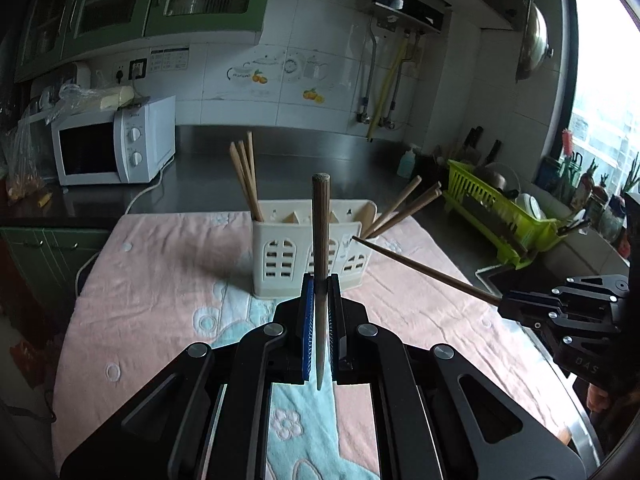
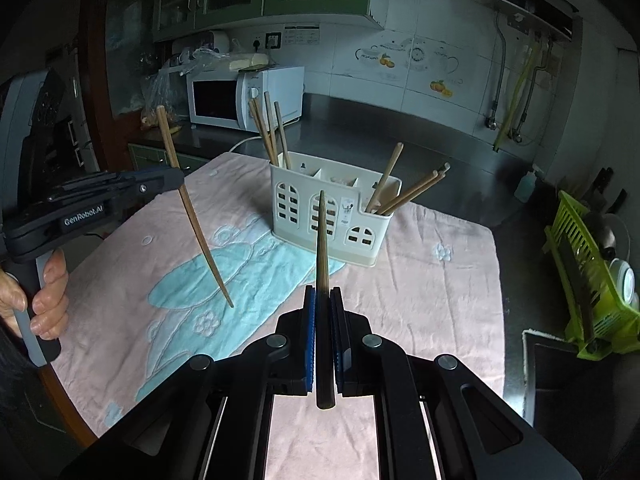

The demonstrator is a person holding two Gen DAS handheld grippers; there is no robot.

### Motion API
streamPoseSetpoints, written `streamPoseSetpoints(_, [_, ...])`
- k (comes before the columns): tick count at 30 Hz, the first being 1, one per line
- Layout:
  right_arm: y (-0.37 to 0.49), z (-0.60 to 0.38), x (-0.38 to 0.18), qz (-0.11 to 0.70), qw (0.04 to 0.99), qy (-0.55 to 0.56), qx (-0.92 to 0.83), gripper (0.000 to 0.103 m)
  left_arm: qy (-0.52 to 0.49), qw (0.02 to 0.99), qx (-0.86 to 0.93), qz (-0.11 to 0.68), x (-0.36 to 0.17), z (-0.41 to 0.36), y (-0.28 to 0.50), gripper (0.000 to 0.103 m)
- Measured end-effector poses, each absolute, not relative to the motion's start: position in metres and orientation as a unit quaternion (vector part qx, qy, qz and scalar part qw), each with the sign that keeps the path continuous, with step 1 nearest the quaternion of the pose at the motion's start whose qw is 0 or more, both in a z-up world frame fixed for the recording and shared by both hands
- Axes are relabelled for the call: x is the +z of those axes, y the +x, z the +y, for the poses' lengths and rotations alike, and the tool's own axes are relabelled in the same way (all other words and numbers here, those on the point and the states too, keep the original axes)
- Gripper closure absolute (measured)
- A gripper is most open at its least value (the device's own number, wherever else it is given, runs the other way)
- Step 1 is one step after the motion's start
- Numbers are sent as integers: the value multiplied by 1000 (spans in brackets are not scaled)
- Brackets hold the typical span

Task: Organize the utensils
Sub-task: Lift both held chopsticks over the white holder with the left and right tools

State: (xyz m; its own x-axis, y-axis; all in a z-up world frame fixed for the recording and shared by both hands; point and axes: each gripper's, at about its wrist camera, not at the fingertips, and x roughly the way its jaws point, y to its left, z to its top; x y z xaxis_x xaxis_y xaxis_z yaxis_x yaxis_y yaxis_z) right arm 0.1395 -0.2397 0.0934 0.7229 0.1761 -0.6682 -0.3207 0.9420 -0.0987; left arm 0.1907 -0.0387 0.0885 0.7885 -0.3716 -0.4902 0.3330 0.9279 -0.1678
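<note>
A white microwave (image 1: 114, 144) sits on the dark steel counter (image 1: 340, 148) far to the left of and behind the cream utensil holder (image 1: 312, 256), the house-windowed caddy that stands upright on a pink and blue towel (image 1: 160, 288) spread over the table. Three wooden chopsticks (image 1: 244, 176) lean up out of the holder's left compartment. Just in front of the holder, the left gripper (image 1: 319, 312) has its blue-padded jaws pressed onto a single wooden chopstick (image 1: 321, 240), held nearly upright with its blunt end up and its pointed tip hanging below the pads. In the right wrist view that same tool appears to the left of the holder, the left gripper (image 2: 176, 178) carried in a hand (image 2: 44, 296), its chopstick (image 2: 192, 204) slanting down with the tip just above the towel. More chopsticks (image 1: 404, 204) and a pale spoon-like piece fan out of the holder's right compartment. To the right of the holder, the right gripper (image 1: 502, 306) comes in low, jaws closed on a darker chopstick (image 1: 420, 268) whose thin tip points at the holder's right end without touching it; its own camera shows the right gripper (image 2: 321, 308) pinching the stick (image 2: 322, 248) between blue pads. Farther right of the holder, a lime-green dish rack (image 1: 500, 216) holding dishes stands on the counter by the window.
</note>
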Motion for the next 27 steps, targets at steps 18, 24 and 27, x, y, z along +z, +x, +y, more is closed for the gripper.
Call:
streamPoseSetpoints(18, [246, -251, 160, 460, 847, -232, 132, 96, -17, 976, -154, 151, 205, -58, 273, 98])
streamPoseSetpoints(24, [279, -245, 155, 511, 810, -256, 132, 96, -20, 979, -138, 150, 205, -59, 313, 98])
streamPoseSetpoints(27, [293, -239, 153, 530, 795, -260, 140, 96, -22, 977, -136, 162, 198, -58, 330, 98])
